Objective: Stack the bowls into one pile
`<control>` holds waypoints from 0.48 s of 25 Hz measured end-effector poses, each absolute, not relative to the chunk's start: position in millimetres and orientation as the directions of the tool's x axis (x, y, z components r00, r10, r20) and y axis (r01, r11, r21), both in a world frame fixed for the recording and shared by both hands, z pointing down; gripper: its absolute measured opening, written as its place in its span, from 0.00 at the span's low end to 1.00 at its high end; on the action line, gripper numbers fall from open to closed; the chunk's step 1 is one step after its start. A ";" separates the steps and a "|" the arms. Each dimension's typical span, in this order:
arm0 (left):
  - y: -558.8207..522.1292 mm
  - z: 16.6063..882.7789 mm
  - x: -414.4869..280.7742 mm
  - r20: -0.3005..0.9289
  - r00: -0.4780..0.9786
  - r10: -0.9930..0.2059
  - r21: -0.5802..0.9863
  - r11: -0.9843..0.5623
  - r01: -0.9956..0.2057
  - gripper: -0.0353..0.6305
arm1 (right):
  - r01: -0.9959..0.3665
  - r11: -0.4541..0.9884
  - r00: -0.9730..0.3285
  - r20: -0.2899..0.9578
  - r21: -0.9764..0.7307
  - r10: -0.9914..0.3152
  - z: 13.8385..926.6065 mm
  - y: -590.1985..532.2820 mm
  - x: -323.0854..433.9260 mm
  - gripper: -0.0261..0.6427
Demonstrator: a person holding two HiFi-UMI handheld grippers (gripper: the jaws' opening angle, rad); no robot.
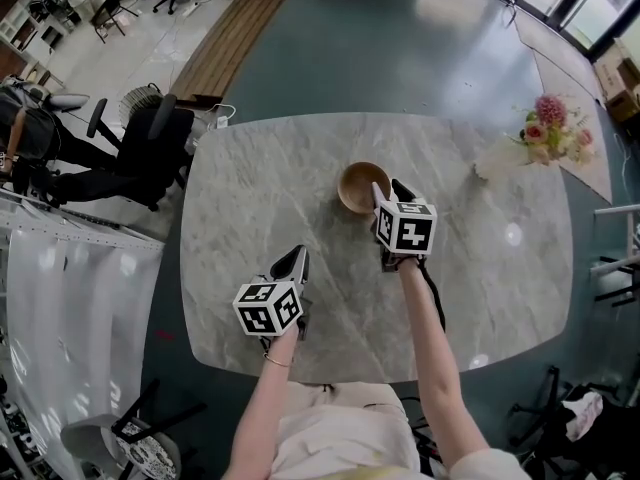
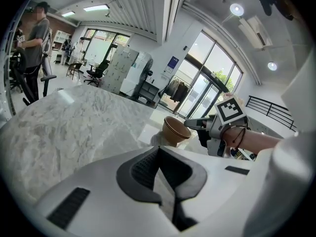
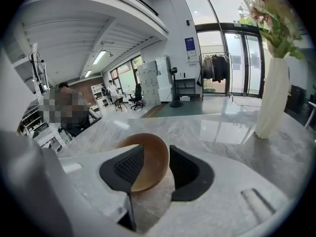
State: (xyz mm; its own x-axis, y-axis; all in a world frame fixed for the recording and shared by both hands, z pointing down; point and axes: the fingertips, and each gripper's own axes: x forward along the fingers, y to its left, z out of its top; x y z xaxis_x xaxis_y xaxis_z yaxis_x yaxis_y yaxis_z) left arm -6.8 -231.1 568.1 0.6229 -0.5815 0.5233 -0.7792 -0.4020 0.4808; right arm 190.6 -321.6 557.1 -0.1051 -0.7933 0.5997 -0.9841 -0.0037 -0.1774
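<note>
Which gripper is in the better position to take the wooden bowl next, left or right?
Right. The right gripper has its jaws open on either side of the wall of the wooden bowl, so it probably needs only to close. The left gripper is well apart from it, jaws together.

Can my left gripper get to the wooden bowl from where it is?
Probably yes. Only bare marble table lies between the left gripper and the wooden bowl. The right gripper straddles the bowl's near right rim, so the left side looks free.
</note>
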 end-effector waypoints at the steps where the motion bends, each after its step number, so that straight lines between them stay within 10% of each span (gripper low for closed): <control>1: -230.6 567.4 -7.8 0.522 0.622 -0.583 0.480 -0.402 -0.780 0.05 | -0.983 -0.002 -0.109 0.594 -0.183 -0.797 556.1 -320.1 190.0 0.26; 12: -224.3 539.9 -18.1 0.462 0.633 -0.621 0.458 -0.444 -0.770 0.05 | -0.979 0.032 -0.141 0.544 -0.204 -0.827 536.7 -286.7 181.2 0.17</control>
State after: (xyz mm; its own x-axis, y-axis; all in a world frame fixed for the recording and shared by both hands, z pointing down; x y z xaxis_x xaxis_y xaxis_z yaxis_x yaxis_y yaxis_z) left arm -18.1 -224.3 539.9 0.6333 -0.6212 0.4615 -0.7698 -0.4443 0.4582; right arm 181.2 -286.7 536.7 -0.1406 -0.8271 0.5441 -0.9785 0.0324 -0.2036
